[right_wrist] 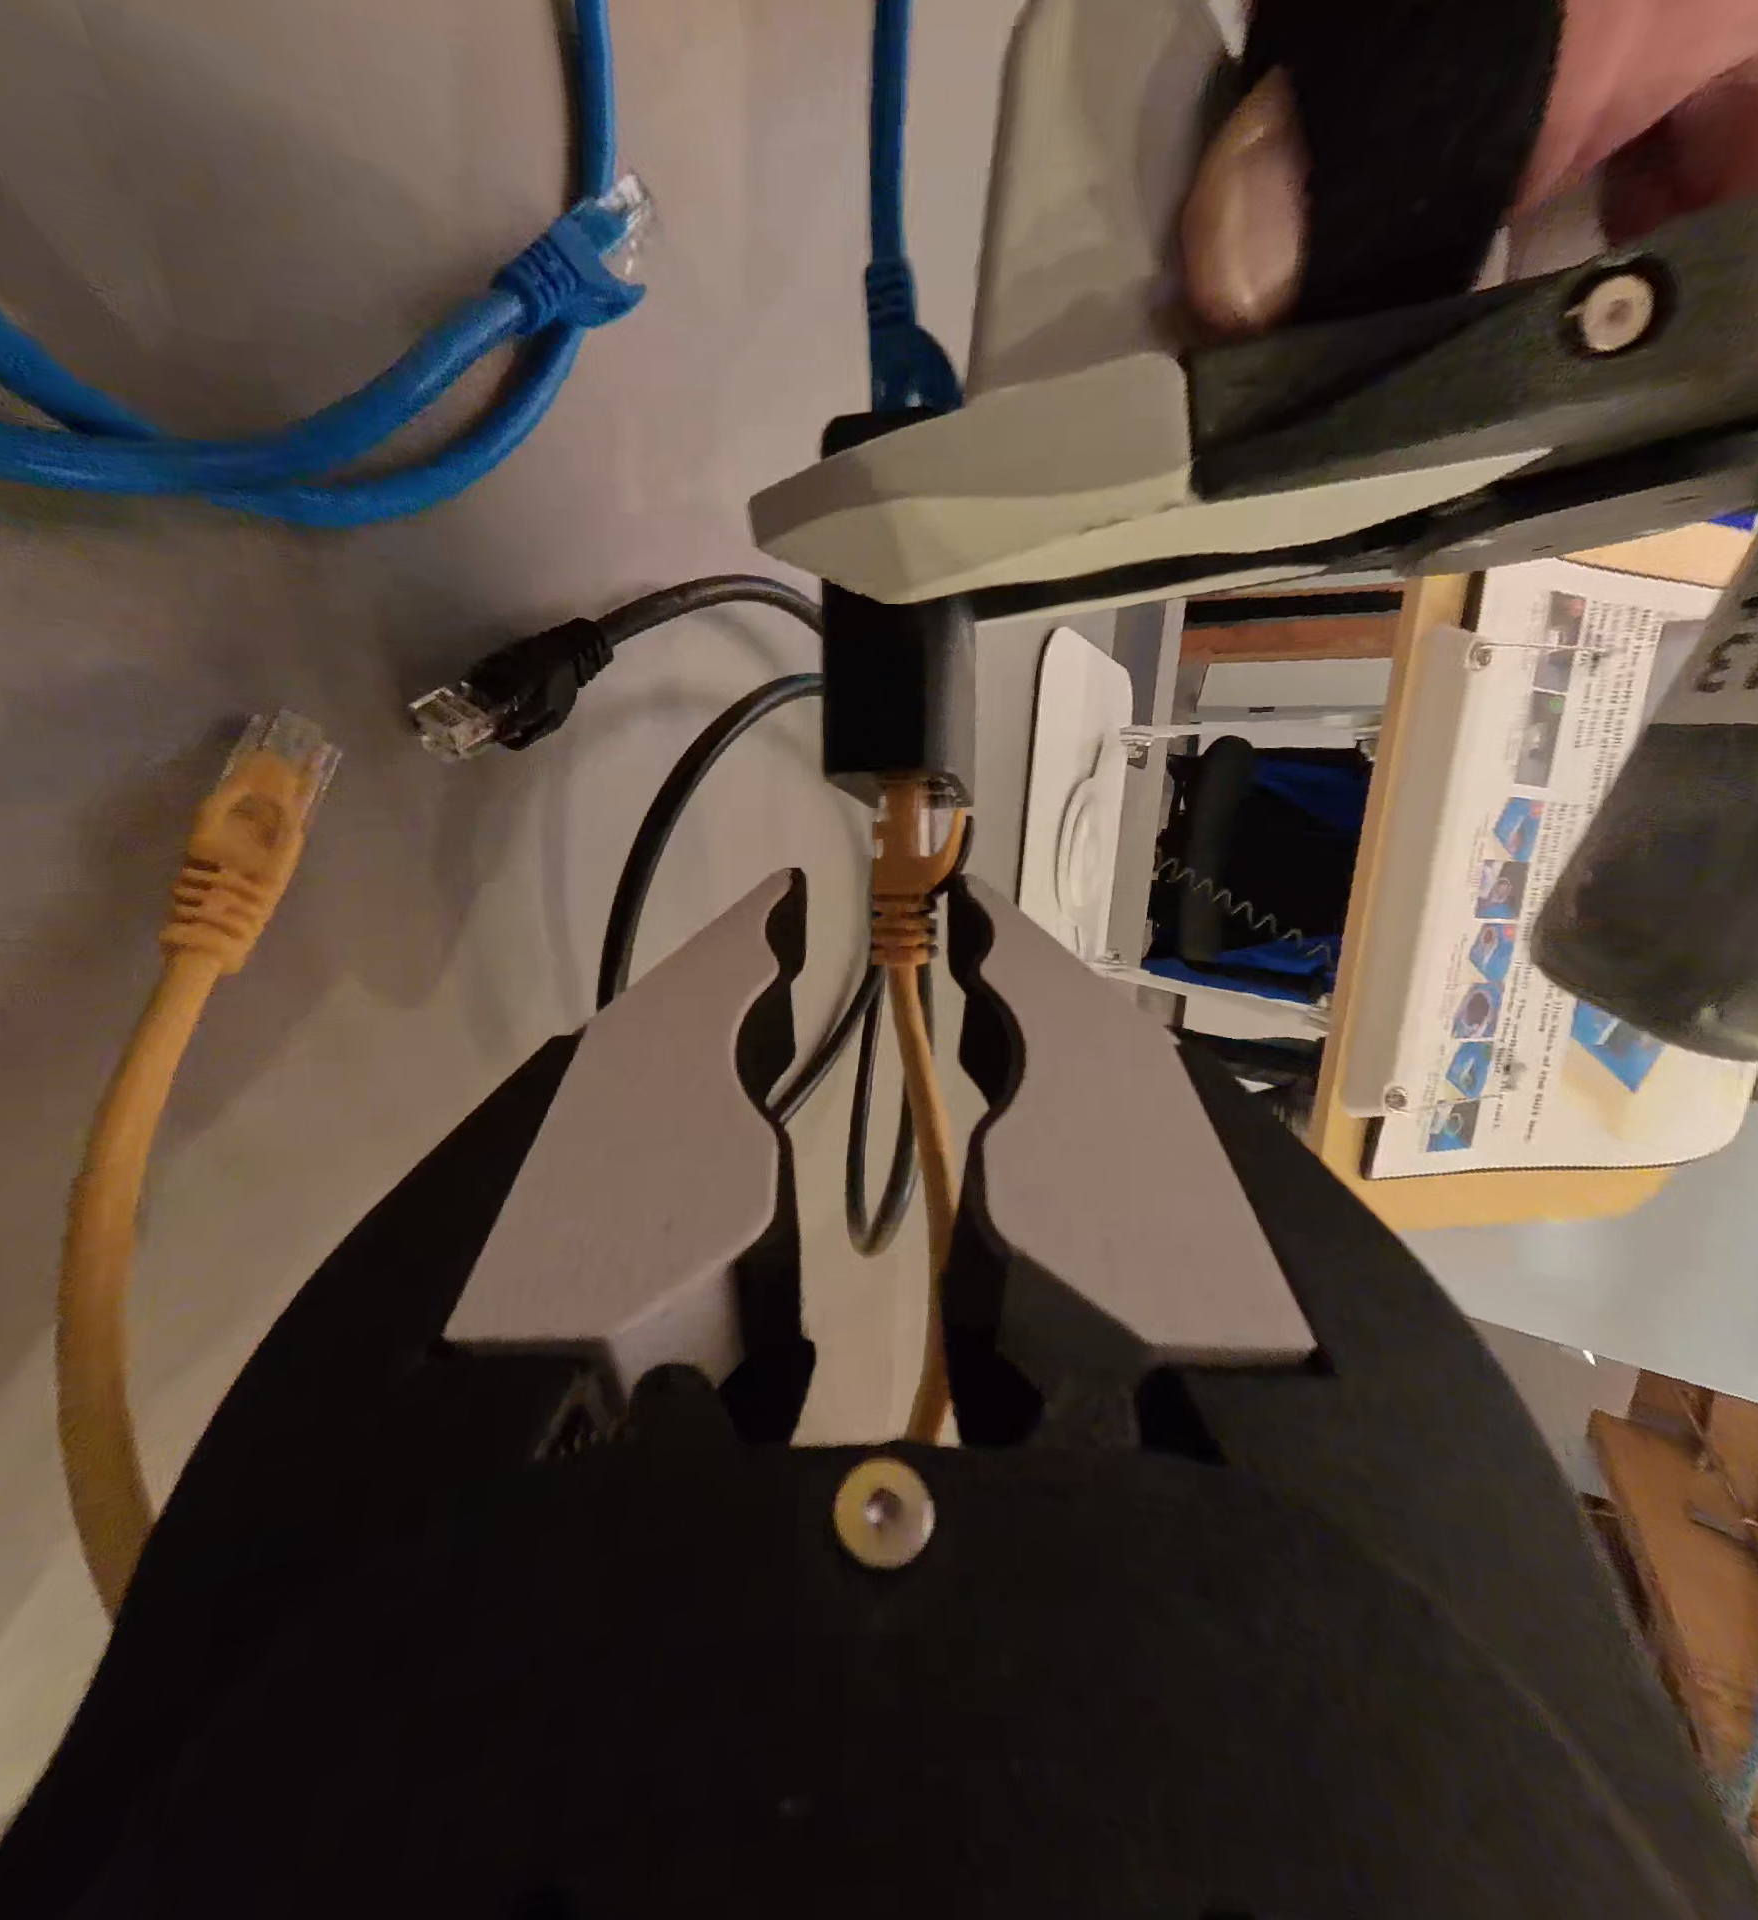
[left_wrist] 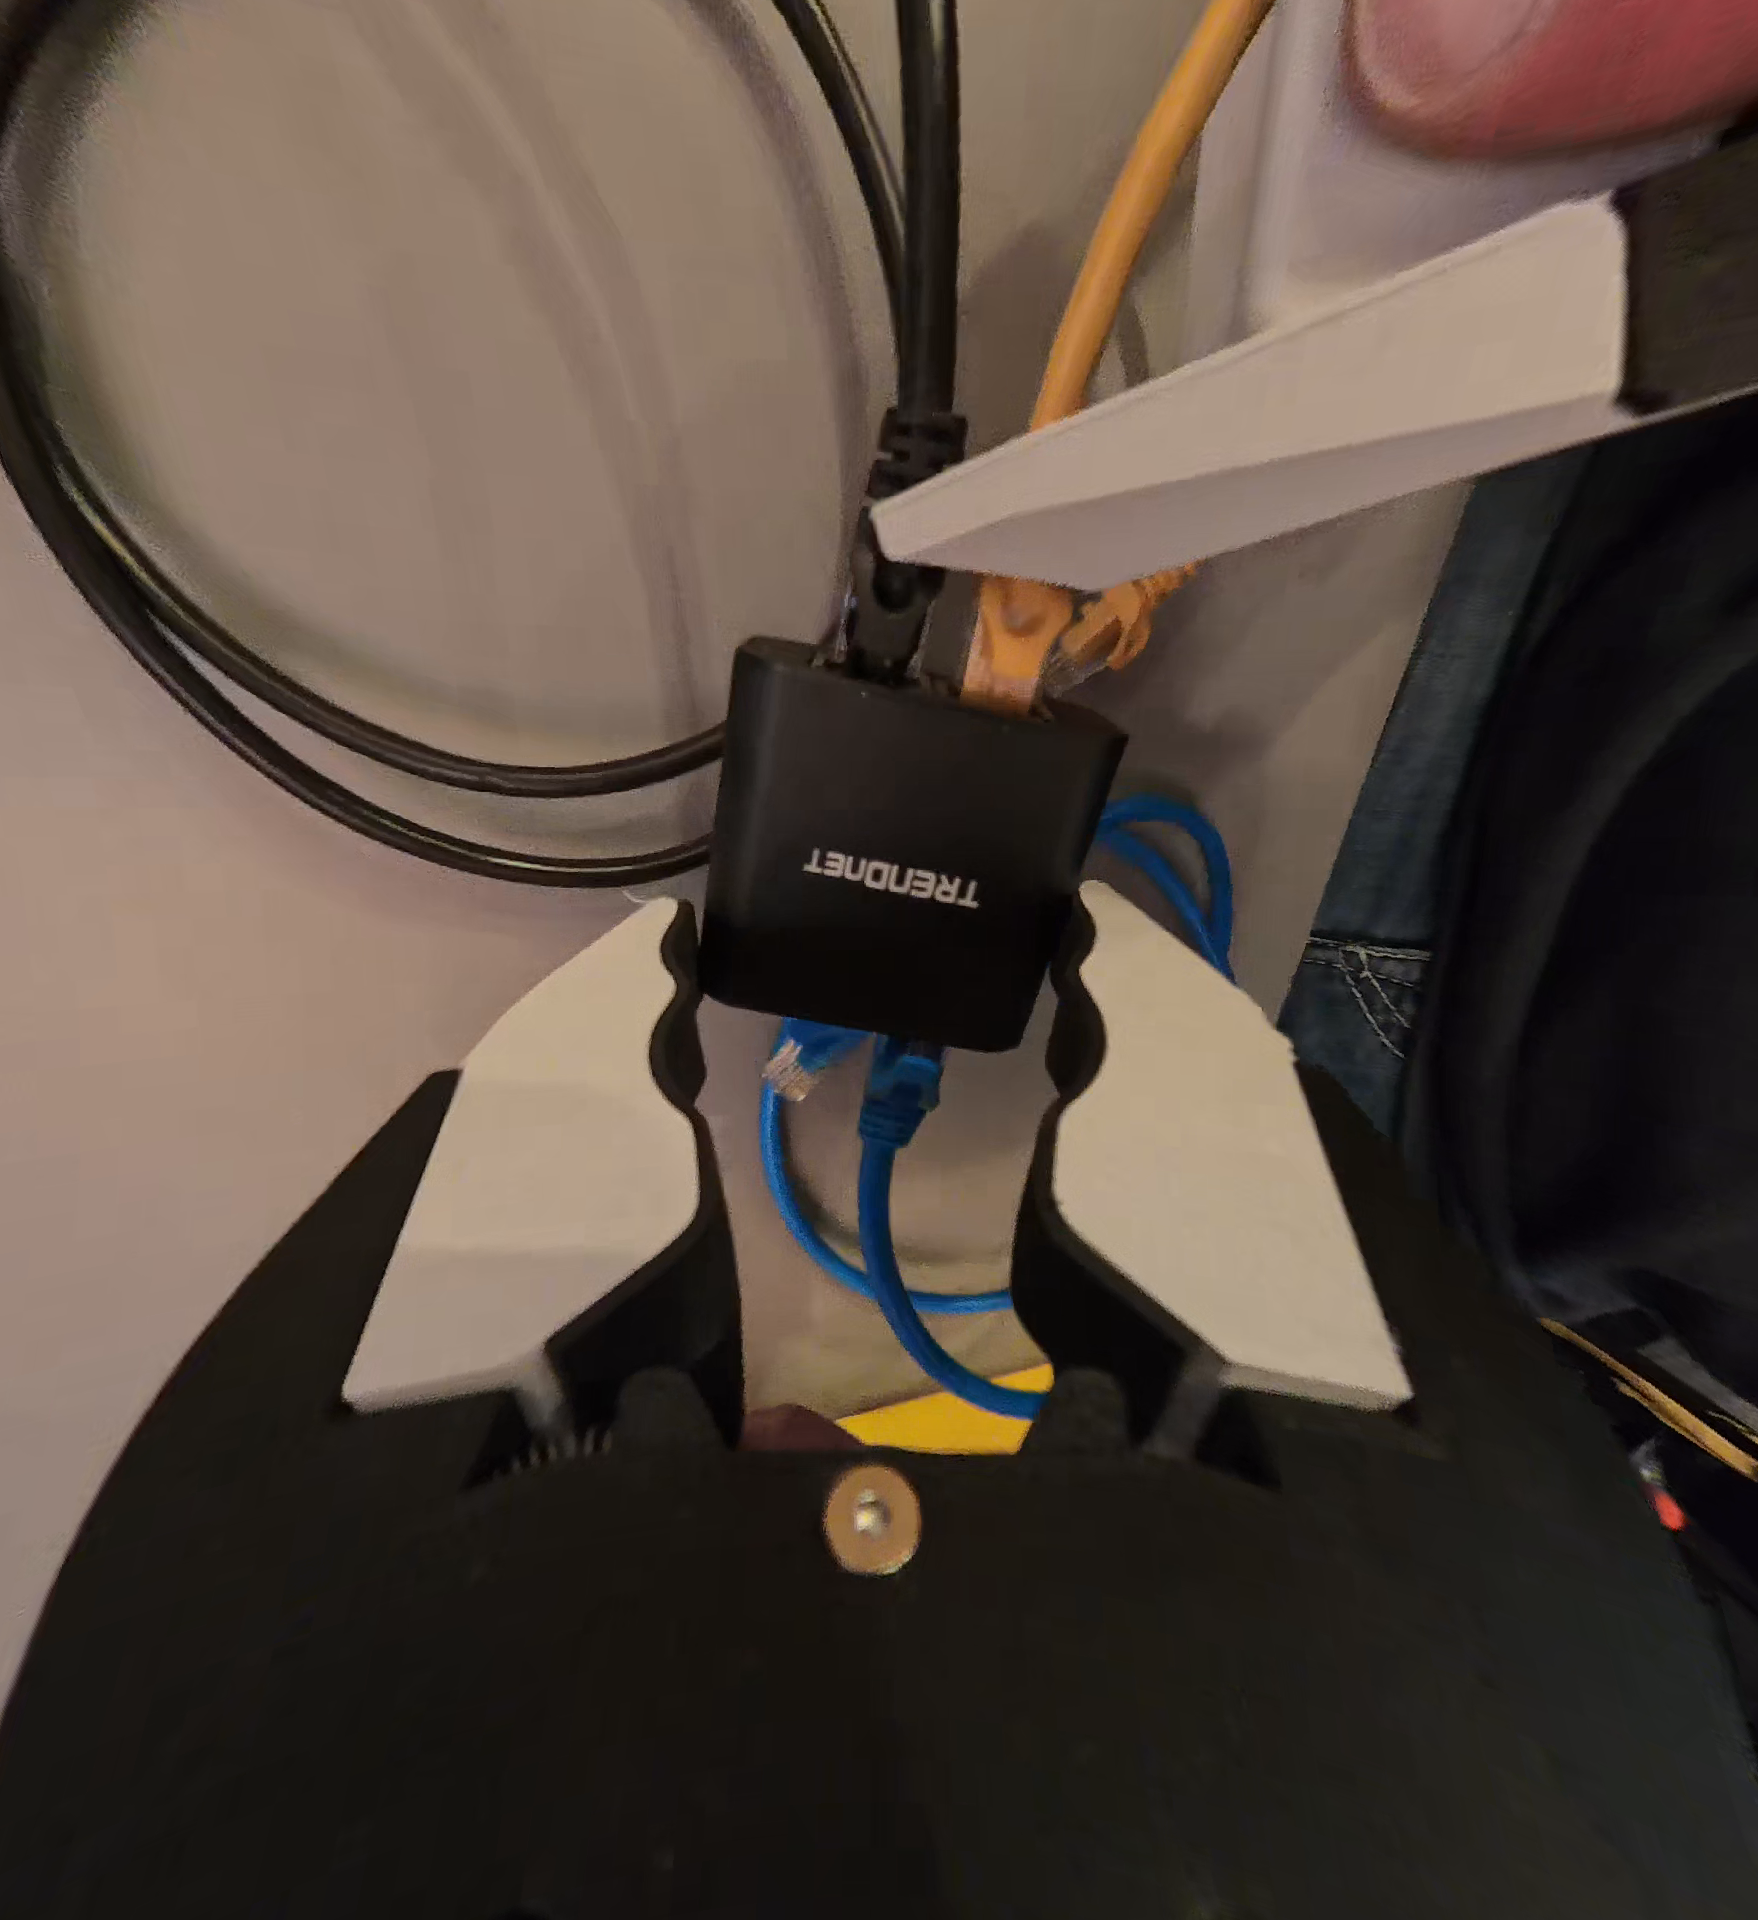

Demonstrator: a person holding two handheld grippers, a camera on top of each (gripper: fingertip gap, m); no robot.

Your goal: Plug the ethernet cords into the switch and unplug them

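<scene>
My left gripper is shut on the black switch, clamping its near end just above the grey table. A black cord and an orange cord are plugged into its far side, a blue cord into its near side. My right gripper is open, its jaws standing around the boot of the plugged orange cord without closing on it. The switch hangs under my left gripper's finger. Loose orange, black and blue plugs lie to the left.
A finger of my right gripper crosses above the switch. A person's hand and dark clothing fill the right. Black cord loops lie on the table. Past the table edge stands a cabinet with a printed sheet. Tip to tip, the grippers are about 6 cm apart.
</scene>
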